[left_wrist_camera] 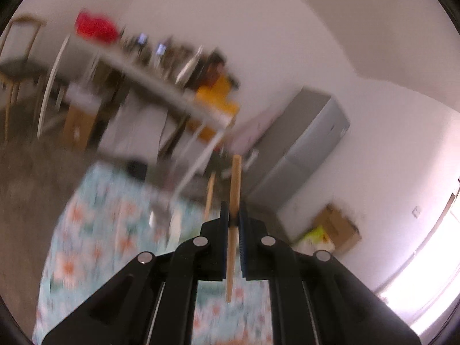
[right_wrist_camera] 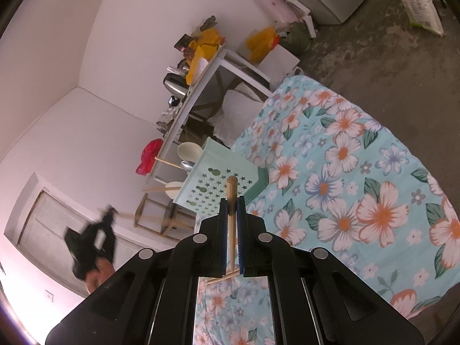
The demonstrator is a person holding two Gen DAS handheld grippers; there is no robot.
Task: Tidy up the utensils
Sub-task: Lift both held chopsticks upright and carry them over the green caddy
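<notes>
Left hand-held gripper (left_wrist_camera: 233, 218) clamping chopstick (left_wrist_camera: 234, 201); right hand-held gripper (right_wrist_camera: 232, 212) clamping wooden stick (right_wrist_camera: 231, 198). Thin sticks risking pivoting, slipping, missing green utensil basket (right_wrist_camera: 218, 178).

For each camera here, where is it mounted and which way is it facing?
Left wrist: on the left gripper, looking along its fingers at a blurred cluttered table; shut on a chopstick.
Right wrist: on the right gripper, facing the green utensil basket; shut on another chopstick; left gripper shows blurred.
Shared: floral cloth.
</notes>
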